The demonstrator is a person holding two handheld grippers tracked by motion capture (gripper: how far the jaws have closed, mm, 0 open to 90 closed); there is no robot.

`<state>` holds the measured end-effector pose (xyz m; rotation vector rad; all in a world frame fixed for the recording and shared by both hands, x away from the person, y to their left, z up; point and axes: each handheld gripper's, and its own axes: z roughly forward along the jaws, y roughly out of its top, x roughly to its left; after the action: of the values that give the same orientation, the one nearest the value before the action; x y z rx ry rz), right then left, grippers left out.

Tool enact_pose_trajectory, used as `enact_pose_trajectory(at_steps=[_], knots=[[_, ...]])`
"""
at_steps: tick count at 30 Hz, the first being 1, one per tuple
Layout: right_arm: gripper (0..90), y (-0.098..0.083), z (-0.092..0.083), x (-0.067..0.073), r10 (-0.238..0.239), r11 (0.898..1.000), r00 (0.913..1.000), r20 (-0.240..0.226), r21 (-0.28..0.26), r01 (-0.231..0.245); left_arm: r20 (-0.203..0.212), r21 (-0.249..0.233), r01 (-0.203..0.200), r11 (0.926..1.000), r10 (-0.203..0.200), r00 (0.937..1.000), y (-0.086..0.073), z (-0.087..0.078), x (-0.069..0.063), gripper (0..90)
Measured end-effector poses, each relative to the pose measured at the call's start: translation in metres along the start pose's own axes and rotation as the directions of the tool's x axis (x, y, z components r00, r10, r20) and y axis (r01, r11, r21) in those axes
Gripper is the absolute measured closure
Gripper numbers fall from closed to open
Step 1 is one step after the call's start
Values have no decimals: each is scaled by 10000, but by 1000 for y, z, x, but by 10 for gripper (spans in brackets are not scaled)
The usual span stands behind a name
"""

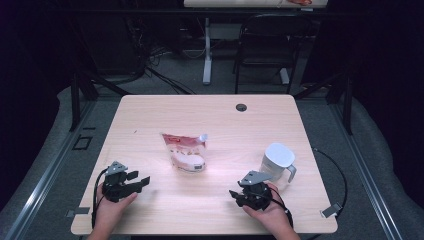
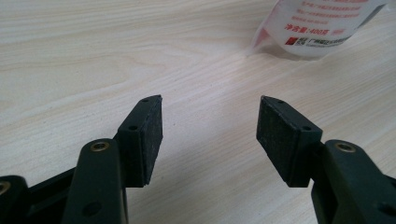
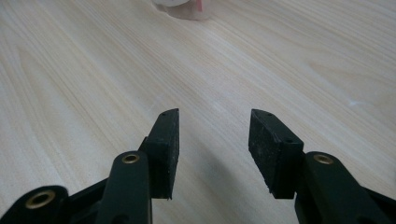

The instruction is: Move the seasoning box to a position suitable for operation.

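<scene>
The left gripper point(image 2: 210, 123) holds its jaws wide apart with only bare counter point(image 2: 93, 56) between the pads. Ahead of those jaws and off to their right lies the pouch point(image 2: 317, 23), well clear of both pads. Its lower end faces the jaws, white with a red band and small red print. The rest of it runs out past the top edge of the left gripper view, so its spout and upper half cannot be seen there, and the print is too small to read.

The right gripper point(image 3: 212, 135) also has its jaws wide, with nothing between them and light wood grain under the gap. Far ahead of these jaws and slightly to their left, a pale sliver of the pouch point(image 3: 184, 7) with a touch of red shows at the top edge. It is cut off almost wholly and cannot be made out further.

In the high view the left gripper point(image 1: 131, 181) and the right gripper point(image 1: 246, 192) rest low at the near side of the counter point(image 1: 210, 115), each in a hand. The pouch point(image 1: 184, 151) lies flat between them and farther out, apart from both. A white jug point(image 1: 278, 161) with a handle stands just behind the right gripper. Whether the two touch cannot be told. The room beyond the counter is dim.
</scene>
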<state>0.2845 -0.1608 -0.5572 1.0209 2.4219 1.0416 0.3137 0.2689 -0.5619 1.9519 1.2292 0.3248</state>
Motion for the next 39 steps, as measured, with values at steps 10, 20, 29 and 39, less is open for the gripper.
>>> enact_pose_trajectory(at_steps=[10, 20, 29, 39], knots=[[531, 1, 3, 0, -54, 9999, 10000, 33, 148, 54, 62, 146, -202, 9997, 201, 9998, 2, 6, -6, 463], [536, 4, 3, 1, 173, 9998, 9998, 52, -109, -172, 127, -69, -308, 9995, 309, 9994, 5, 4, -11, 520], [598, 13, 1, -3, 320, 9989, 9993, 203, -346, -313, 137, -22, -250, 9997, 251, 9996, 18, 5, -10, 551], [620, 33, -2, -8, 636, 9943, 9980, -30, -857, -637, 330, -465, -911, 9948, 927, 9951, 50, 1, -27, 563]])
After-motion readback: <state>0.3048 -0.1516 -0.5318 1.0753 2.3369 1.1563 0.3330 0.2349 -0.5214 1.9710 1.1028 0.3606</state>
